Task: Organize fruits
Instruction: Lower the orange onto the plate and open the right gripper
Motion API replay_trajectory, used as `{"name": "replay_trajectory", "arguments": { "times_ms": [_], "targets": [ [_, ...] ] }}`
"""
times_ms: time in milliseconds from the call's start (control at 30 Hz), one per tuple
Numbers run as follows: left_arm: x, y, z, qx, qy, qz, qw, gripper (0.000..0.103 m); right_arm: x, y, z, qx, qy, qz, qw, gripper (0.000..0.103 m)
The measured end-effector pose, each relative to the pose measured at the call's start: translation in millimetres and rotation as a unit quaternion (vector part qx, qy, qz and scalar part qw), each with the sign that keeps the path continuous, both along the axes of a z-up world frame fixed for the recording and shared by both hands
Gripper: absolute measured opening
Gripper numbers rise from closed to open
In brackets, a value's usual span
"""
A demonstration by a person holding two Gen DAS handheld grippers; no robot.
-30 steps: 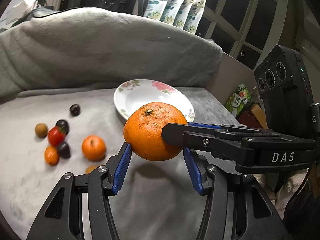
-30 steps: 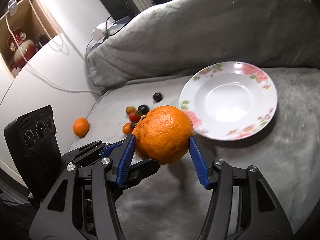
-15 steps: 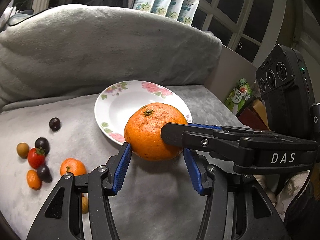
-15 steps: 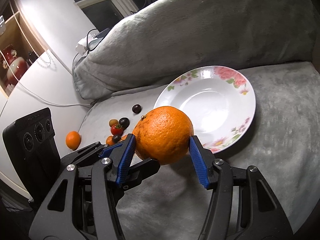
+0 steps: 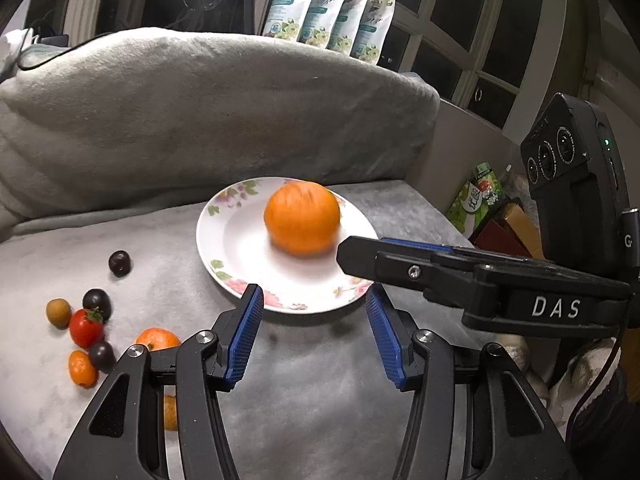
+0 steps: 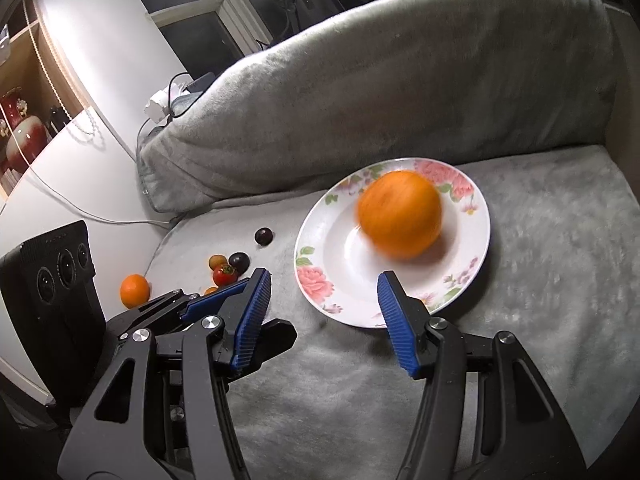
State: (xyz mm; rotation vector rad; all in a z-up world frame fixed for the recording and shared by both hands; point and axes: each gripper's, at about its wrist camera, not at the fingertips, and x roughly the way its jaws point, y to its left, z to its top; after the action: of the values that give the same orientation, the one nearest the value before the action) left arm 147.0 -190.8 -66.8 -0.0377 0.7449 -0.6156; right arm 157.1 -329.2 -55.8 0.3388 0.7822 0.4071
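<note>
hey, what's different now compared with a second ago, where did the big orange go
The big orange has left both grippers and is on the floral plate, blurred, so likely not settled yet. The left gripper and right gripper are both empty, jaws apart. The small fruits on the grey blanket lie as before.

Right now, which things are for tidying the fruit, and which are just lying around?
For the job:
big orange, blurred, on the flowered plate
small orange
red tomato
dark round fruits

Just lying around:
grey cushion
pouches
vase
</note>
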Motion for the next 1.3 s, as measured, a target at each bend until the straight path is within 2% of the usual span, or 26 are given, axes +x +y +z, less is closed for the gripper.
{"name": "replay_trajectory", "arguments": {
  "times_ms": [100,233,667,933,1300],
  "targets": [
    [-5.2,5.1,2.2,0.002,-0.005,0.001,1.0,0.053,-6.6,3.5,4.7,-0.013,-0.009,-0.003,1.0,0.059],
    [-11.2,13.8,4.9,-0.002,-0.005,0.006,1.0,0.053,-15.0,4.3,8.3,-0.018,-0.018,-0.01,1.0,0.069],
    [-42.2,56.0,10.1,-0.024,-0.026,0.028,0.999,0.053,-42.5,19.8,12.6,-0.034,-0.031,-0.012,0.999,0.069],
    [-55.2,104.2,-0.3,-0.012,-0.019,0.075,0.9969,0.053,-57.6,41.4,6.7,-0.059,-0.05,0.014,0.997,0.069],
    [-56.1,158.0,-19.7,-0.016,0.004,0.136,0.9906,0.053,-57.6,71.7,-3.9,-0.081,-0.038,0.049,0.995,0.069]
  ]
}}
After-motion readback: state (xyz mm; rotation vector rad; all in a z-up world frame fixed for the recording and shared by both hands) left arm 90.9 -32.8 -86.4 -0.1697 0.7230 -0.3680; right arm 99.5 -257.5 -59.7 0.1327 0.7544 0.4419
